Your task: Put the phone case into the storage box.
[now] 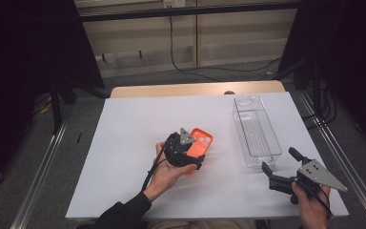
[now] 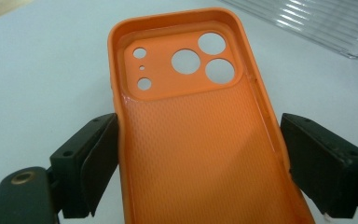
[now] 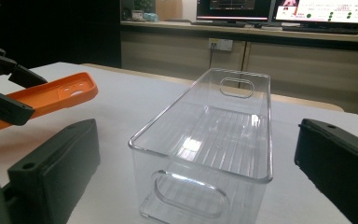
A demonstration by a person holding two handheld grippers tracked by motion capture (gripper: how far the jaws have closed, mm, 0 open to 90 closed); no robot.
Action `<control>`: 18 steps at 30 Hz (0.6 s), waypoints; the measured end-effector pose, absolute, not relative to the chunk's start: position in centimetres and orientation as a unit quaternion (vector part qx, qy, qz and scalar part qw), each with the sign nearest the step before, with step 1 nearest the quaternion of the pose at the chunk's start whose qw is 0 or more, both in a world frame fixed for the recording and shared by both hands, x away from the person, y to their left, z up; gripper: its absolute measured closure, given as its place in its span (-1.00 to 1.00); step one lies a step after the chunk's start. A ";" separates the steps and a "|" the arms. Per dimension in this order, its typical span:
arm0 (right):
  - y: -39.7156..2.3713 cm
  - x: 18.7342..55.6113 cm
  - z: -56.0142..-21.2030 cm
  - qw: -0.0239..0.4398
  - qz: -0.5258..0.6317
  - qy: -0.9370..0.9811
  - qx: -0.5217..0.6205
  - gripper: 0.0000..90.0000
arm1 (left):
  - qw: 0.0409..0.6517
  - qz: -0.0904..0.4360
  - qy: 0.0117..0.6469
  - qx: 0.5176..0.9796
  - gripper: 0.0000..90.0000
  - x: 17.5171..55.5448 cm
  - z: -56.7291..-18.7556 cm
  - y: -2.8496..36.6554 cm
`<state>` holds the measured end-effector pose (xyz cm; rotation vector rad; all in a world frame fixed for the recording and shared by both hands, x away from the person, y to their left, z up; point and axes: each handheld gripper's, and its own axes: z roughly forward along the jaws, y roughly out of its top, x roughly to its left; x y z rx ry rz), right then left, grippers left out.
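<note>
Two grippers, one case, one bin on my sheet. Nearest: right gripper [image 1: 280,167], jaws spread wide and empty, aimed at the bin's near end. Next: left gripper [image 1: 188,151], jaws clamped on the long sides of the orange case [image 2: 191,135], which sits lifted and tilted above the table [image 1: 124,143], left of the bin [image 3: 223,140]. Advice to myself: keep the squeeze even, carry the case over the rim, then lower it flat; the soft walls may buckle. Far: monitors; their writing is too small to read. No brand legible on the case.
</note>
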<state>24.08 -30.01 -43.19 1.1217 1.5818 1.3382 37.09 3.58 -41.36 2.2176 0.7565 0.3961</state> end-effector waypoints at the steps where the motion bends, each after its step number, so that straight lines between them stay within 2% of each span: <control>1: -30.0 24.1 -43.2 0.383 0.525 0.620 0.440 -1.00 | 0.375 0.156 0.294 0.865 -0.69 37.0 -41.3 3.7; 18: -29.9 24.0 -43.1 0.382 0.531 0.618 0.435 -1.00 | 0.408 0.170 0.298 0.846 -0.69 35.8 -40.8 6.6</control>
